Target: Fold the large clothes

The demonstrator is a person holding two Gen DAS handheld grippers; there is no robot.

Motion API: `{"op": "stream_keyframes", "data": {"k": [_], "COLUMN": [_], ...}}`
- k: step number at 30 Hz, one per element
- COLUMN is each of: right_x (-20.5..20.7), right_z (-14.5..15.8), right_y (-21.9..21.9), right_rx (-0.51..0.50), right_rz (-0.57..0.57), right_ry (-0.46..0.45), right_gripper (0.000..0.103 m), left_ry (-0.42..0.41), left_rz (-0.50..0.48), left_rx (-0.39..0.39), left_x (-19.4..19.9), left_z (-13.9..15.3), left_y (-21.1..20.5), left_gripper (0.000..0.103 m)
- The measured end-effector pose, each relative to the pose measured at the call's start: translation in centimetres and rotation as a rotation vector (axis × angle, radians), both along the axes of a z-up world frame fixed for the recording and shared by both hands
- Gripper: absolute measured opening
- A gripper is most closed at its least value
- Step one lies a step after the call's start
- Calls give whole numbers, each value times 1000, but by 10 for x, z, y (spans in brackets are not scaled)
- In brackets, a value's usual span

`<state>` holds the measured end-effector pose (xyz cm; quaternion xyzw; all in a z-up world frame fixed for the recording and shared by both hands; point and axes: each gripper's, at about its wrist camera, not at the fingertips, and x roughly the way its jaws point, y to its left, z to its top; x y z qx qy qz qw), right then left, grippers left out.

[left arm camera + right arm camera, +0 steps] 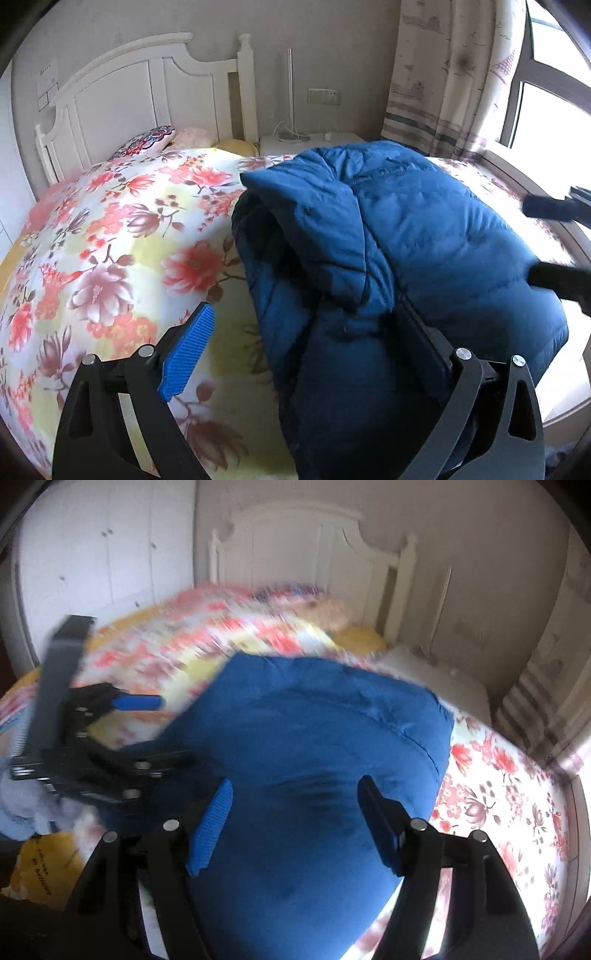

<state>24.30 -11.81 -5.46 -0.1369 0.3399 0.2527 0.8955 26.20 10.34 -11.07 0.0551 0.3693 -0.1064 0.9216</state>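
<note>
A blue padded jacket [388, 236] lies bunched and partly folded on the floral bed cover [122, 236]. My left gripper [306, 332] is open over the jacket's near left edge; its left pad [188, 350] is over the cover, and its right finger is partly buried in jacket folds. My right gripper [295, 823] is open just above the jacket [306, 746], holding nothing. The right gripper's two fingers [554, 210] show at the right edge of the left wrist view. The left gripper [122, 720] shows at the jacket's left side in the blurred right wrist view.
A white headboard [140, 96] and patterned pillow [147, 142] are at the bed's far end. A white nightstand [306, 144], curtain [443, 81] and window [546, 110] lie to the right. A white wardrobe [103, 554] stands left of the bed.
</note>
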Motion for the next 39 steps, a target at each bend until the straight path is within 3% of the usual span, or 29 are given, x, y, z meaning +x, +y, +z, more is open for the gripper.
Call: {"op": "stream_keyframes", "data": {"k": [4, 7, 9, 10, 13, 14, 16, 19, 22, 27, 31, 36, 39], "right_x": [-26, -25, -23, -20, -12, -7, 3, 22, 35, 50, 55, 59, 64], "right_z": [-19, -34, -28, -24, -11, -9, -14, -38, -69, -100, -105, -108, -108], "right_y": [0, -8, -10, -15, -48, -66, -98, -135, -149, -142, -138, -131, -122], "right_rx": [-50, 14, 24, 60, 242, 313, 445, 594, 700, 758, 759, 742, 754], "right_rz": [-16, -34, -23, -11, -17, -45, -97, -190, -211, -196, -167, -151, -147], "right_ry": [-4, 14, 37, 63, 129, 150, 221, 365, 509, 655, 679, 701, 700], "right_gripper": [73, 74, 76, 77, 96, 101, 101, 101, 101, 101, 101, 101, 101], "left_ry": [50, 52, 91, 135, 190, 198, 256, 383, 469, 502, 498, 527, 509], "left_rz": [-5, -3, -14, -40, -20, -5, 6, -68, -130, -193, -228, -240, -247], "left_rx": [-107, -137, -235, -349, -568, -604, -663, -748, -779, -854, -754, -791, -795], "left_x": [9, 7, 8, 10, 16, 19, 30, 51, 65, 77, 81, 88, 83], "left_z": [-14, -14, -13, -13, -13, -13, -19, -35, -46, -55, -54, -54, -53], "left_y": [13, 15, 27, 41, 83, 93, 109, 108, 90, 71, 45, 37, 33], "left_gripper": [99, 99, 99, 99, 99, 99, 99, 99, 99, 99, 99, 99, 89]}}
